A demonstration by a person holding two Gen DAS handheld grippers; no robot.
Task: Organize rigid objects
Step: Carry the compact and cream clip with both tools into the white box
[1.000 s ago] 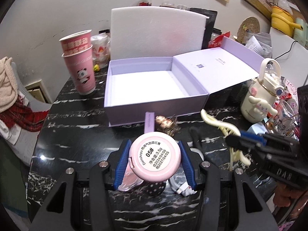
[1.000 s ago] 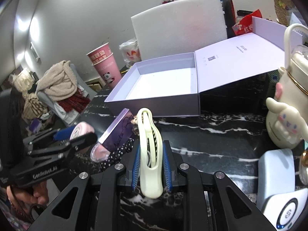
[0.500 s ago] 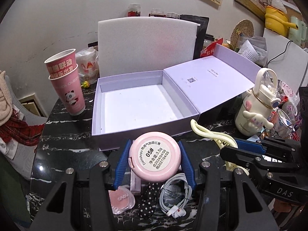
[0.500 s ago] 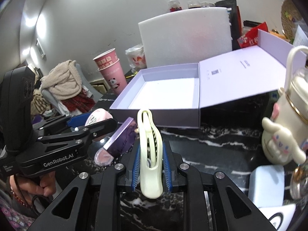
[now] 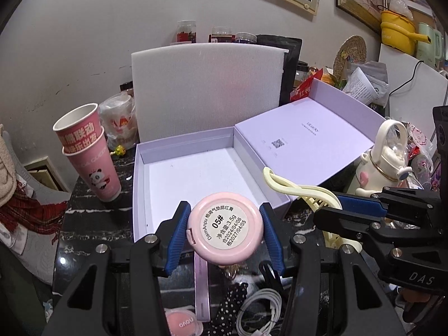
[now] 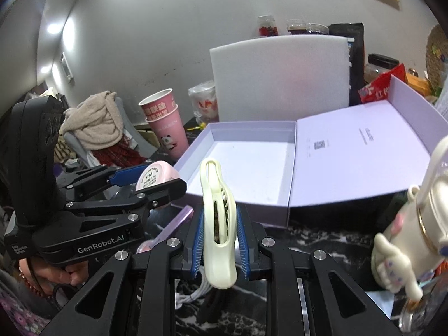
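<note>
My left gripper [image 5: 224, 228] is shut on a round pink compact [image 5: 225, 229], label side facing the camera, held above the near wall of an open lilac box [image 5: 196, 180]. My right gripper [image 6: 219, 240] is shut on a cream hair claw clip [image 6: 217, 221], raised in front of the same box [image 6: 249, 162]. In the right wrist view the left gripper [image 6: 152, 180] with the compact [image 6: 153, 175] hangs at the box's left corner. The left wrist view shows the clip [image 5: 296, 189] and the right gripper [image 5: 347, 210] at right. The box interior holds nothing.
On the black marble table [image 5: 92, 224] lie a lilac strip [image 5: 202, 288], a pink blush pan [image 5: 182, 322], a white cable [image 5: 259, 310] and a dotted cloth. Stacked pink cups [image 5: 89, 154] stand left, a white foam sheet [image 5: 207, 86] behind, a cream character bottle [image 5: 383, 162] right.
Both grippers have risen and come closer to the box with their objects still held. The items on the table have dropped lower in the left wrist view.
</note>
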